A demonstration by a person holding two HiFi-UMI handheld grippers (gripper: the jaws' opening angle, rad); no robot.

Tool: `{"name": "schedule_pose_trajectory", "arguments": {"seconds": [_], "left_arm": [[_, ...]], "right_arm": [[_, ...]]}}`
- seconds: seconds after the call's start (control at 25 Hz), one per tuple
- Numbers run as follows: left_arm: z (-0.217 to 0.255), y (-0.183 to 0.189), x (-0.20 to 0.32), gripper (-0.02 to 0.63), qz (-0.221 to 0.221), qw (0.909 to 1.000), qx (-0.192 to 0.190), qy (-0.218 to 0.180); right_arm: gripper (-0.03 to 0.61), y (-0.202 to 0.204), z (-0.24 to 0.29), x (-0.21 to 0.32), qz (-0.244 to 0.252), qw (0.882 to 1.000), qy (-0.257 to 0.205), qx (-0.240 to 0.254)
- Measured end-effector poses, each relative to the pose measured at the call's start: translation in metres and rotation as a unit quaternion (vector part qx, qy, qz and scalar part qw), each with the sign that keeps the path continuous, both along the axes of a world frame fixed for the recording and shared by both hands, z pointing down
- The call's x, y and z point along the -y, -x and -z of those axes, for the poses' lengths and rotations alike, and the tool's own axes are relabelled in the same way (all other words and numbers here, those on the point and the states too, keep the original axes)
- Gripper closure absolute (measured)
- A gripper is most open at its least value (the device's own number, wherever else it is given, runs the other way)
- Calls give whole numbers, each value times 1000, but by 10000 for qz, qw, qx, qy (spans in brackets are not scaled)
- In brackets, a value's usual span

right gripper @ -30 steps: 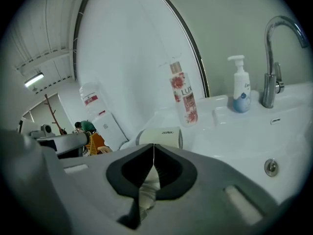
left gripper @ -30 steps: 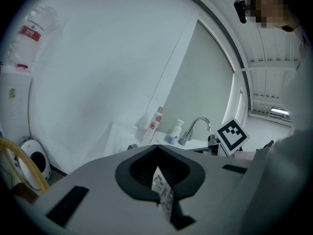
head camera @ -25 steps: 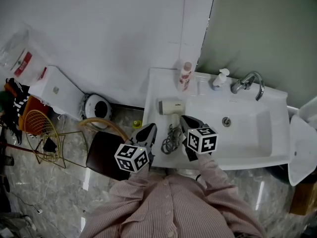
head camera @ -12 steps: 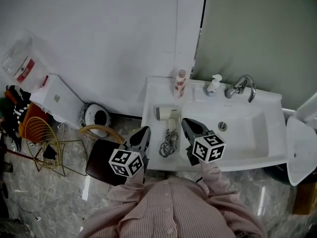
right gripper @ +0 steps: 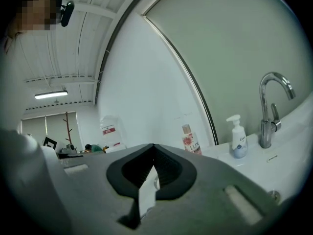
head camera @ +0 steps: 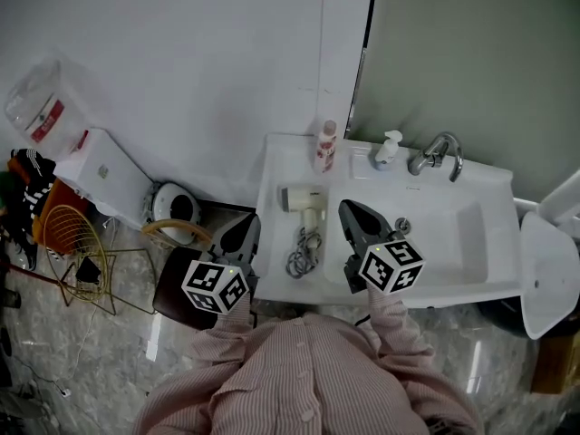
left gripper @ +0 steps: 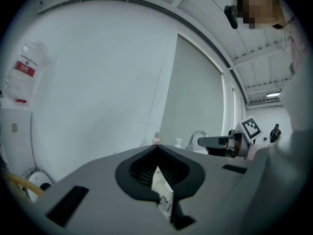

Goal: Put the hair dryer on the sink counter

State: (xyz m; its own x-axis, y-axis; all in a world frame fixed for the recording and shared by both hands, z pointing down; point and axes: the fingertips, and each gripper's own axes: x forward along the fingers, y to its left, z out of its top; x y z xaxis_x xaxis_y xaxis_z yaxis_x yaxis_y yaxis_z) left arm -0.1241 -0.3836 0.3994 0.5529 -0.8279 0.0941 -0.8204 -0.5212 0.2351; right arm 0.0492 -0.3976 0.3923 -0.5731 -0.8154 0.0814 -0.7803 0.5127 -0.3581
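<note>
The cream hair dryer [head camera: 300, 198] lies on the white sink counter [head camera: 276, 166], left of the basin, nozzle pointing left. Its grey cord [head camera: 304, 252] is coiled beside it toward the front edge. My left gripper [head camera: 246, 222] hangs off the counter's left edge, over the floor, shut and empty. My right gripper [head camera: 348, 207] hovers over the basin's left rim, just right of the dryer, also shut and empty. In the left gripper view the jaws [left gripper: 156, 147] meet at the tip, and in the right gripper view [right gripper: 153, 146] they do the same.
A pink bottle [head camera: 324, 146], a soap pump [head camera: 387, 148] and the chrome faucet [head camera: 435, 155] stand along the back of the counter. On the floor at left are a dark stool [head camera: 179, 284], a robot vacuum [head camera: 172, 207], a wire basket [head camera: 68, 238] and a white box [head camera: 100, 175].
Both grippers have drawn back from the hair dryer. The left one moved left, off the counter's edge; the right one shifted slightly right. The dryer and cord stay where they lay.
</note>
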Motion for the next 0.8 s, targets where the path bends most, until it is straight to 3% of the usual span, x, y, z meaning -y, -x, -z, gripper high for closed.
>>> {"name": "schedule_pose_trajectory", "arguments": {"seconds": [0.52, 0.8], "left_arm": [[9, 11, -7, 617, 279, 9994, 162, -133], [8, 20, -7, 617, 464, 9986, 239, -125]], "right_arm": [[574, -25, 10, -8, -318, 9991, -261, -61], [574, -29, 3, -7, -438, 9990, -133, 18]]}}
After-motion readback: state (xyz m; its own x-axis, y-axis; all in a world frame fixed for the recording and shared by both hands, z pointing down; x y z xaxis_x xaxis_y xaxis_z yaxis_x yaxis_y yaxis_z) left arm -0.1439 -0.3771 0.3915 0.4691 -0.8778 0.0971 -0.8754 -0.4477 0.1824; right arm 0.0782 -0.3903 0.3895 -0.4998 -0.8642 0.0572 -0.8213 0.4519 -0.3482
